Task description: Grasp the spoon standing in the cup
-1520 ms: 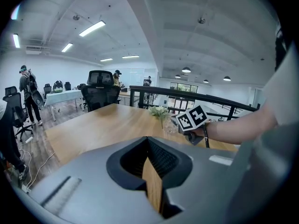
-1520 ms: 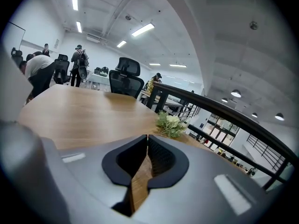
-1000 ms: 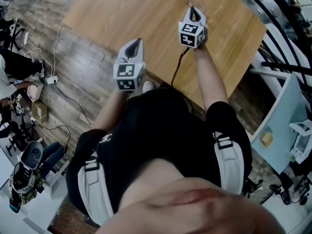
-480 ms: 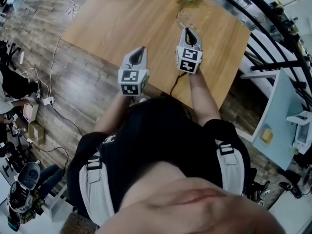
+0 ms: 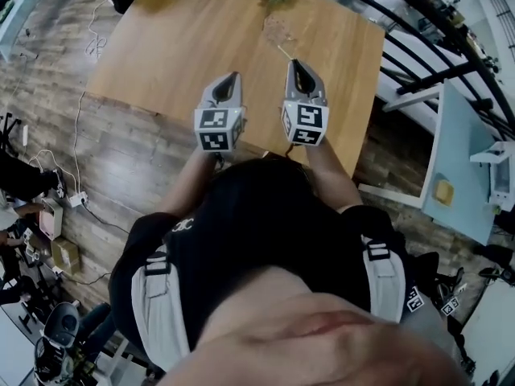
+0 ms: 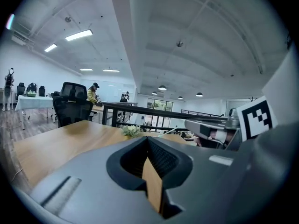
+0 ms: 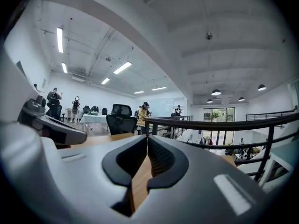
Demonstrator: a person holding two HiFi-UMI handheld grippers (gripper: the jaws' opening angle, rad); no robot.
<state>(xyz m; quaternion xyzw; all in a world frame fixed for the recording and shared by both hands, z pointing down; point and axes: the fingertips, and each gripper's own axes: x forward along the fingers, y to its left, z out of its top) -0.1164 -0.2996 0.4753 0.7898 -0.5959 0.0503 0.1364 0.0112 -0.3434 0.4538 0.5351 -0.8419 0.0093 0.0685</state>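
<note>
The left gripper (image 5: pixel 234 76) and right gripper (image 5: pixel 292 63) hovered over the bench's (image 5: pixel 173 47) near edge, fingers clenched on nothing, while the spoon (image 5: pixel 284 51) stood in the glass cup (image 5: pixel 276 30) by the far edge.

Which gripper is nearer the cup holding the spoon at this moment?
Right. The right gripper is just short of the cup, slightly to its right. The left gripper is farther back, off to the cup's left.

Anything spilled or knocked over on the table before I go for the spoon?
Nothing stands out: the cup stands on the table with the spoon leaning in it; no spill shows.
</note>
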